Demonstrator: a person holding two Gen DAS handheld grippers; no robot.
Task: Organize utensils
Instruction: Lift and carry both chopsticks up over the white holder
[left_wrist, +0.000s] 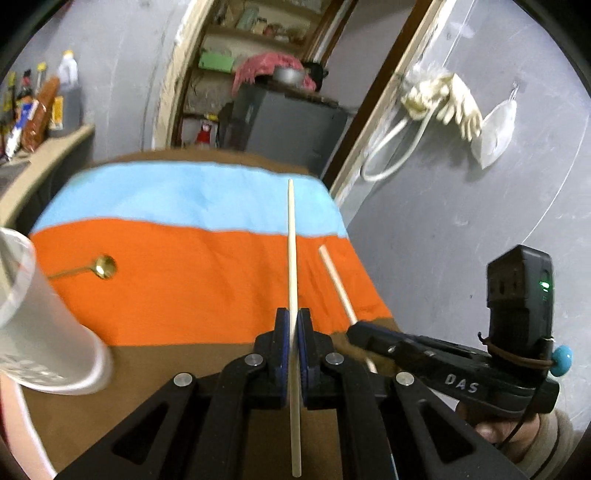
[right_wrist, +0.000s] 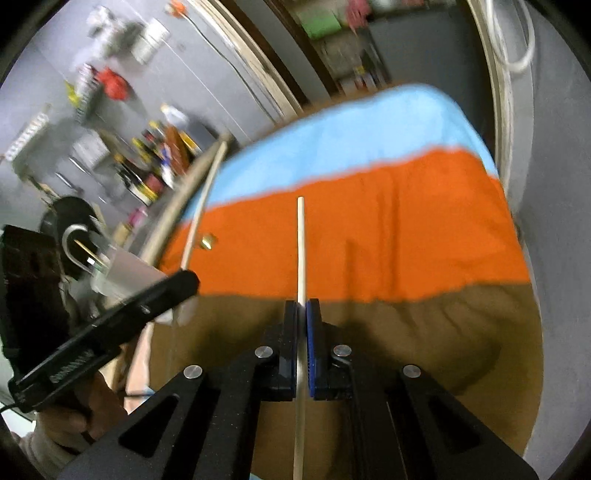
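1. Nearest your left camera, your left gripper (left_wrist: 294, 317) is clenched on a long pale wooden chopstick (left_wrist: 290, 236); its blue pads press the stick from both sides, and the stick runs back under the lens and forward over the cloth.
2. Nearest your right camera, your right gripper (right_wrist: 303, 308) is clenched the same way on a second pale wooden chopstick (right_wrist: 300, 243), which points out over the orange band.
3. In the left view that second chopstick (left_wrist: 334, 277) slants just right of the first, well clear of it, with the right gripper (left_wrist: 356, 330) at its lower end.
4. A translucent white plastic cup (left_wrist: 40, 332) stands at the left edge of the left view, close to the lens. In the right view the cup (right_wrist: 125, 269) sits behind your left gripper (right_wrist: 188, 280), with gold-coloured handles sticking out of it.
5. A small gold metal spoon (left_wrist: 99, 266) lies alone on the orange band, between the cup and the chopsticks.
6. The table wears a brown cloth (left_wrist: 166, 369) with an orange and light-blue striped cloth (left_wrist: 184, 280) spread over it.
7. Around it are grey walls, a side counter with bottles (left_wrist: 44, 107), a doorway onto cluttered shelves, and pale rubber gloves (left_wrist: 450, 103) hanging on the wall.
8. Both grippers point downward at a slant toward the table; your right hand (left_wrist: 517, 432) wraps its handle.
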